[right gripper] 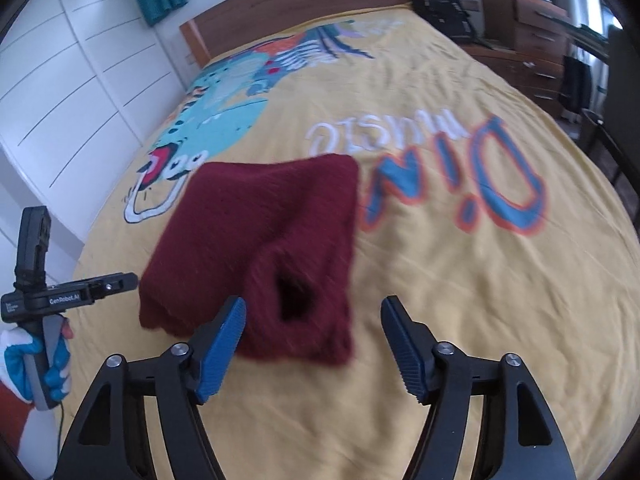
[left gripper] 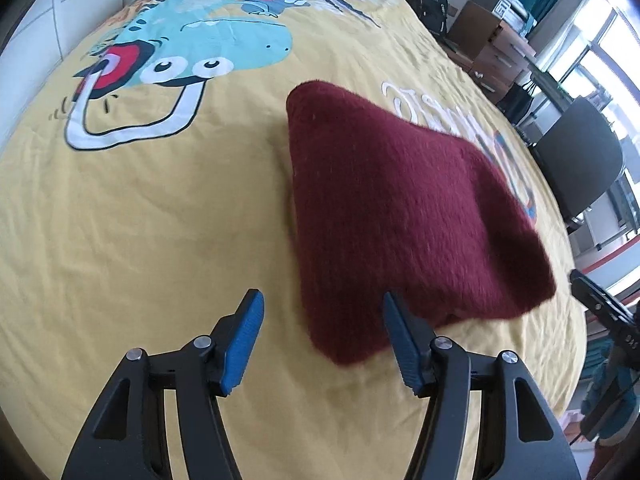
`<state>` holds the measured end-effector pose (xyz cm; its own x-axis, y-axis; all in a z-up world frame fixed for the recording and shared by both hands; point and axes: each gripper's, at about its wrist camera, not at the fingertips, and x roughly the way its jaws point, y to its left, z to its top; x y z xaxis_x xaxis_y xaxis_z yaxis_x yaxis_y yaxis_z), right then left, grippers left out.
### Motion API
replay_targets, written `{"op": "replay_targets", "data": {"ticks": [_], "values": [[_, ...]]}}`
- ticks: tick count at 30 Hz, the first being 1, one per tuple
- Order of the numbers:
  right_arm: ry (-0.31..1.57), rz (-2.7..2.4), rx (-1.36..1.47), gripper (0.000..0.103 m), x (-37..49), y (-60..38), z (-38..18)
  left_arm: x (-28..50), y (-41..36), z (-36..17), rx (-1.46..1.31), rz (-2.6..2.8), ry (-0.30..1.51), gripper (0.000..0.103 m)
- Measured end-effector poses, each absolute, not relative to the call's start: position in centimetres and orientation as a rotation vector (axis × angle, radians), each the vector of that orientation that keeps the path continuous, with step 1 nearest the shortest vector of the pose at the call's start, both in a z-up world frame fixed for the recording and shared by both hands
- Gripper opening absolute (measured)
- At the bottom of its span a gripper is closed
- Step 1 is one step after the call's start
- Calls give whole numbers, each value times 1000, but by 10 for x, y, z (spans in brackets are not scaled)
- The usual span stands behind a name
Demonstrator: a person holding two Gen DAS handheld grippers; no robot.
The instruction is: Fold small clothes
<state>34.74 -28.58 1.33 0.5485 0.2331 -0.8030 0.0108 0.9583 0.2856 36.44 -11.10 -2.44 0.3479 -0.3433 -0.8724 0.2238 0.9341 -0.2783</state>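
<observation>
A dark red knitted garment (left gripper: pixel 404 216) lies folded into a compact bundle on the yellow bedspread (left gripper: pixel 160 208). It also shows in the right wrist view (right gripper: pixel 256 240), with a sleeve or neck opening facing me. My left gripper (left gripper: pixel 322 320) is open and empty, its jaws just short of the bundle's near corner. My right gripper (right gripper: pixel 312 328) is open and empty, its jaws wide just in front of the bundle's near edge. The left gripper also shows from the side in the right wrist view (right gripper: pixel 96 286), held by a gloved hand.
The bedspread carries a dinosaur print (left gripper: pixel 192 48) and large lettering (right gripper: pixel 460 176). A wooden headboard (right gripper: pixel 296 4) and white wardrobe (right gripper: pixel 72 80) stand beyond. A black backpack (right gripper: pixel 440 4), wooden drawers (right gripper: pixel 536 36) and a black chair (left gripper: pixel 576 160) lie to the right of the bed.
</observation>
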Motion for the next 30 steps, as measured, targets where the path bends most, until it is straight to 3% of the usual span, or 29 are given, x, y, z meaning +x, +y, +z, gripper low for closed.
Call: {"op": "replay_targets", "data": {"ticks": [13, 20, 22, 26, 30], "values": [[1108, 164, 287, 81, 411, -270, -54, 424, -117, -47, -170, -425, 1158, 67], [1162, 234, 318, 81, 414, -278, -83, 436, -109, -71, -242, -461, 1183, 88], [1174, 252, 343, 81, 415, -281, -90, 438, -105, -80, -270, -475, 1205, 90], [1183, 285, 399, 73, 416, -285, -99, 442, -104, -94, -300, -508, 1261, 95], [1175, 312, 423, 56, 417, -288, -100, 444, -105, -95, -301, -534, 1264, 96]]}}
